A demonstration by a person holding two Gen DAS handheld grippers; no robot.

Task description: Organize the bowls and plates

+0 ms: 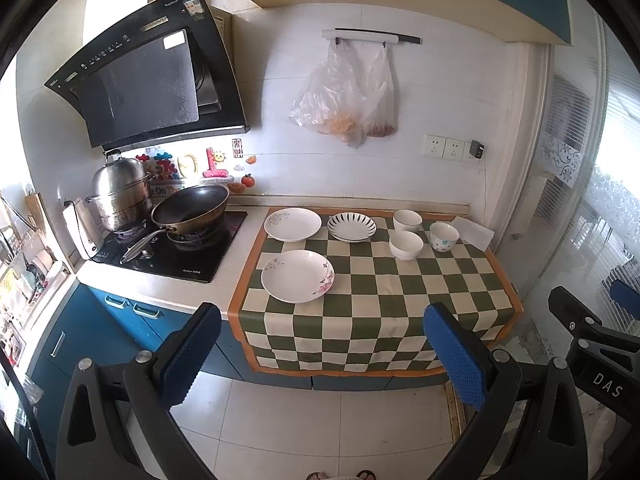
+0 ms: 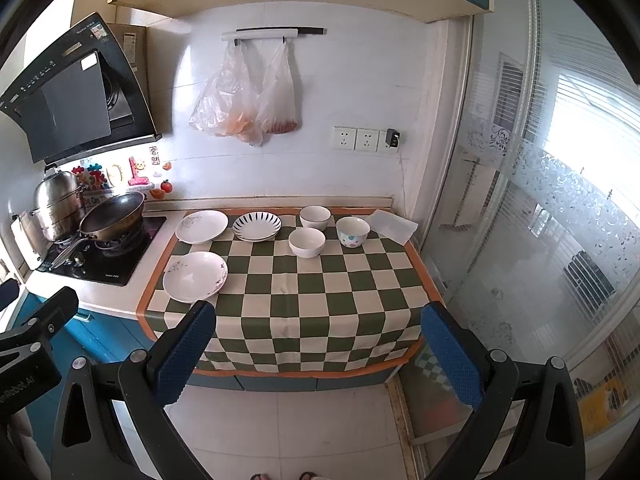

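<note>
On a green-and-cream checkered cloth (image 1: 376,304) (image 2: 320,300) lie three plates: a floral one near the front left (image 1: 297,276) (image 2: 195,276), a white one at the back left (image 1: 292,224) (image 2: 202,226), and a black-striped one (image 1: 351,227) (image 2: 257,226). Three bowls stand at the back right: two plain white (image 1: 407,220) (image 1: 406,245) (image 2: 315,217) (image 2: 307,242) and a dotted one (image 1: 444,236) (image 2: 353,232). My left gripper (image 1: 324,344) and right gripper (image 2: 318,340) are both open and empty, held in front of the counter, well short of the dishes.
A stove (image 1: 176,246) with a wok (image 1: 191,209) and a steel steamer pot (image 1: 118,196) is left of the cloth. A folded white cloth (image 1: 474,232) lies at the back right. Plastic bags (image 1: 348,92) hang on the wall. A glass door (image 2: 540,220) stands at right.
</note>
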